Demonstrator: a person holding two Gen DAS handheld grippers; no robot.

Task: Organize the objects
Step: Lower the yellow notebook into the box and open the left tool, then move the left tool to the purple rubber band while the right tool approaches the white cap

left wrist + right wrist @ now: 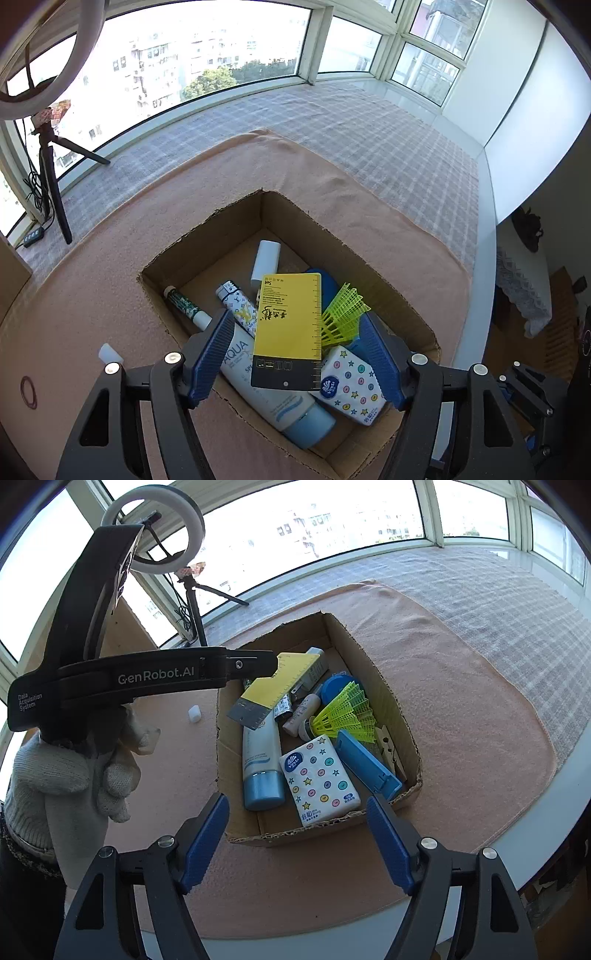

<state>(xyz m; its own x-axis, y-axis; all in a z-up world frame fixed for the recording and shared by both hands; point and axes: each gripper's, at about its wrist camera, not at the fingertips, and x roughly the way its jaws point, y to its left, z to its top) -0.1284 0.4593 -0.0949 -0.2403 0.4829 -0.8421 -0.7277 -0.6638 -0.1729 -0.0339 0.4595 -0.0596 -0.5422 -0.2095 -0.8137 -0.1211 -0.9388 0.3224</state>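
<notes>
In the cardboard box point(391, 701), atop the blue-capped tube point(260, 764) and beside the tissue pack point(319, 779), the yellow ruler card point(290, 328), apparently just let go. Left gripper point(299, 354) over the box, jaws apart either side of the card, pads not pressing. Right gripper point(297, 834) short of the box's near wall, jaws spread, empty. Best to lift the left gripper straight up, clear of the green shuttlecock point(343, 716). Outside, on the pink cloth point(461, 686), a small white cap point(194, 713) waiting.
</notes>
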